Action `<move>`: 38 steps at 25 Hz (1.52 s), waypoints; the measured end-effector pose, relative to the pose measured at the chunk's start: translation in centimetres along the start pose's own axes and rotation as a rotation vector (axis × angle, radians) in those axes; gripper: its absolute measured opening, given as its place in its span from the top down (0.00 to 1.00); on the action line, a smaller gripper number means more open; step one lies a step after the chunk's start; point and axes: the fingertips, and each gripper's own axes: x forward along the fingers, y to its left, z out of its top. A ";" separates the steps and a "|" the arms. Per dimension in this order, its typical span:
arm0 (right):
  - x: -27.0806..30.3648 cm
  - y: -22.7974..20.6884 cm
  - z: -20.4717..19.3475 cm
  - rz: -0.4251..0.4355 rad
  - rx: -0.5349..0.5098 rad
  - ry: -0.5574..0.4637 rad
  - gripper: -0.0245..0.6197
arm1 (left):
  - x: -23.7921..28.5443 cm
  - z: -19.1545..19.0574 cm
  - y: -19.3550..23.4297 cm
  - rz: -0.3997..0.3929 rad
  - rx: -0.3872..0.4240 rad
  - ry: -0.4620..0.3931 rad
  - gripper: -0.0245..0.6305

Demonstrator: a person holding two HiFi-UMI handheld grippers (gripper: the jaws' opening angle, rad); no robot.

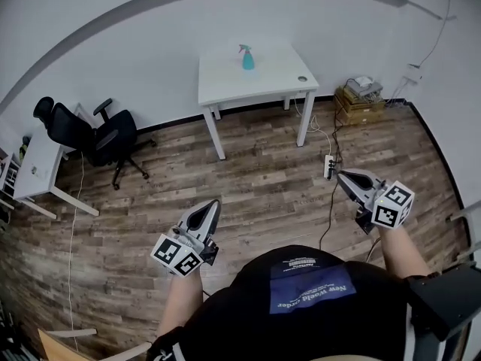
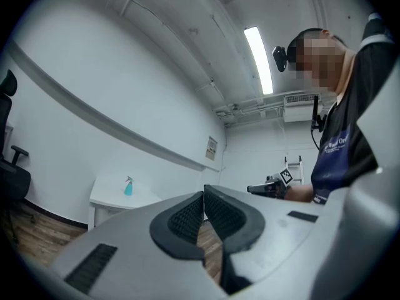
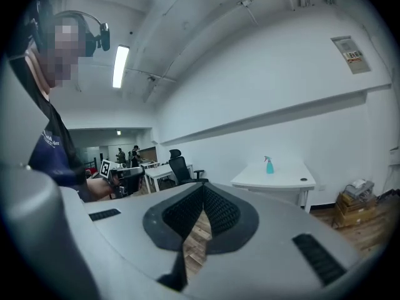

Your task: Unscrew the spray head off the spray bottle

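The teal spray bottle (image 1: 247,57) stands upright on the white table (image 1: 278,72), toward its back edge by the wall. Its spray head looks to be on, though it is too small from here to be sure. I hold both grippers well short of the table, over the wooden floor (image 1: 255,179). My left gripper (image 1: 213,205) and right gripper (image 1: 342,177) each have their jaws pressed together on nothing. A black office chair (image 1: 98,135) sits left of the table and a cardboard box (image 1: 359,105) right of it.
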 end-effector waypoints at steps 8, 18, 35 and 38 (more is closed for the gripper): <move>4.5 -4.1 -0.3 0.023 0.012 0.025 0.97 | 3.2 -0.5 4.3 0.020 -0.007 0.017 0.96; 10.0 -17.6 2.4 0.179 -0.032 0.001 0.97 | 14.7 0.8 7.3 0.135 0.016 -0.033 0.96; 16.5 -32.3 3.8 0.254 0.037 -0.007 0.97 | 30.3 0.1 14.2 0.140 -0.024 -0.014 0.96; 18.6 -32.7 4.2 0.213 0.028 -0.009 0.97 | 31.0 -0.2 17.0 0.096 -0.036 -0.016 0.96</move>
